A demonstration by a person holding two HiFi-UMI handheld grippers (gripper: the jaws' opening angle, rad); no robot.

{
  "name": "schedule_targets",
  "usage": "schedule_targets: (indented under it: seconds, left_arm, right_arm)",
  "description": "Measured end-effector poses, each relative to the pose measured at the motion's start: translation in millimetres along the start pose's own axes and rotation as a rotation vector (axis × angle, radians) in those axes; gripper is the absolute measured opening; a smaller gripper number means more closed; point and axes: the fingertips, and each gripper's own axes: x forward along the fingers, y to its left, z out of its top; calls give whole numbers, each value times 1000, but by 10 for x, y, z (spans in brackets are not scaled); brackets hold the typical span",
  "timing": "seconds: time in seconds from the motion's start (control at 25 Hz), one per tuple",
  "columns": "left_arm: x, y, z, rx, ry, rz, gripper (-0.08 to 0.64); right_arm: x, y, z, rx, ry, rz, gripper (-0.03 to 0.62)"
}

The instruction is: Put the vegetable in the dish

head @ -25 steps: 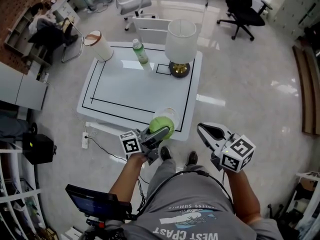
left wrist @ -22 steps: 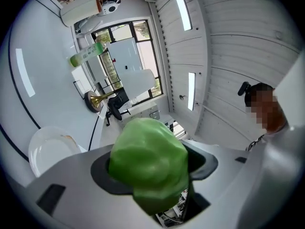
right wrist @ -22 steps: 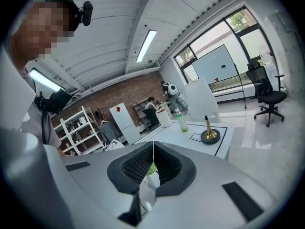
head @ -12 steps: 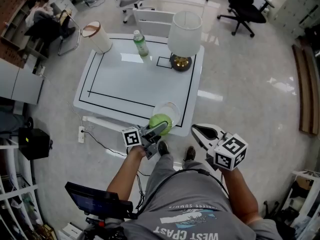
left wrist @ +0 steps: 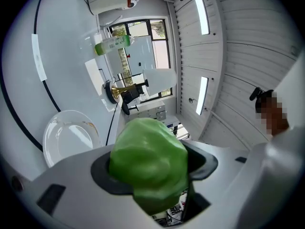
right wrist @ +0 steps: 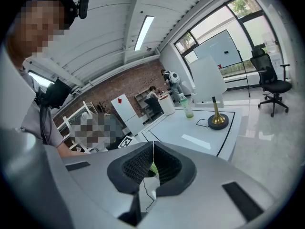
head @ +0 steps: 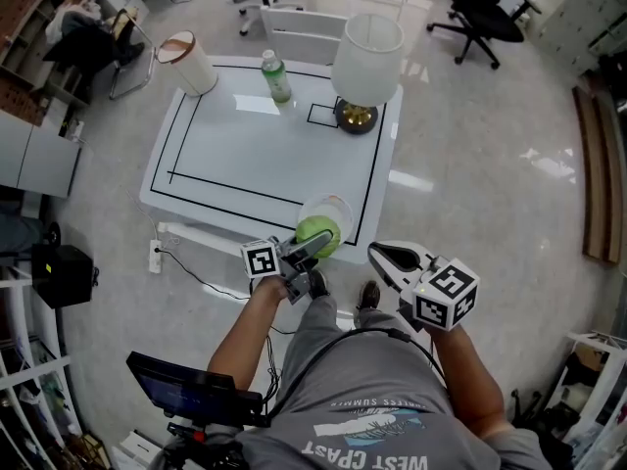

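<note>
Green lumpy vegetable [left wrist: 147,166] comes first, then we go big to small: a white rectangular table [head: 245,155], a white-shaded brass lamp [head: 367,52], and a clear round glass dish [head: 331,207] at the table's near edge. We clamp the vegetable in our left gripper [head: 309,251] over the dish's near rim. Our right gripper [right wrist: 152,168] has its jaws pressed together, empty, off the table.
</note>
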Motion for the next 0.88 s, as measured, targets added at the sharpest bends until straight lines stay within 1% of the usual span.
schedule_targets:
  seconds: [0.12, 0.28, 0.36, 0.48, 0.56, 0.68, 0.76, 0.88]
  left_arm:
    - [22, 67, 5, -2, 15, 21, 295]
    - [-15, 242, -14, -12, 40, 93, 295]
    - [-29, 321, -9, -17, 45, 115, 295]
    - [-15, 374, 20, 4, 49, 115, 295]
    - [-19, 424, 16, 0, 51, 128, 295]
    - [24, 449, 22, -5, 58, 115, 295]
    - [36, 509, 25, -4, 67, 132, 295]
    - [106, 524, 39, -12, 72, 114, 295]
  right_arm:
    - [4, -19, 31, -3, -5, -3, 8]
    - [-13, -12, 5, 0, -10, -9, 8]
    - [-25, -7, -37, 3, -8, -15, 8]
    - [-50, 7, -106, 12, -2, -22, 8]
    - [-66, 20, -142, 18, 2, -26, 8]
    - [-73, 0, -159, 23, 4, -34, 8]
    - [-67, -23, -153, 26, 1, -38, 6]
    - [-47, -52, -147, 31, 1, -38, 8]
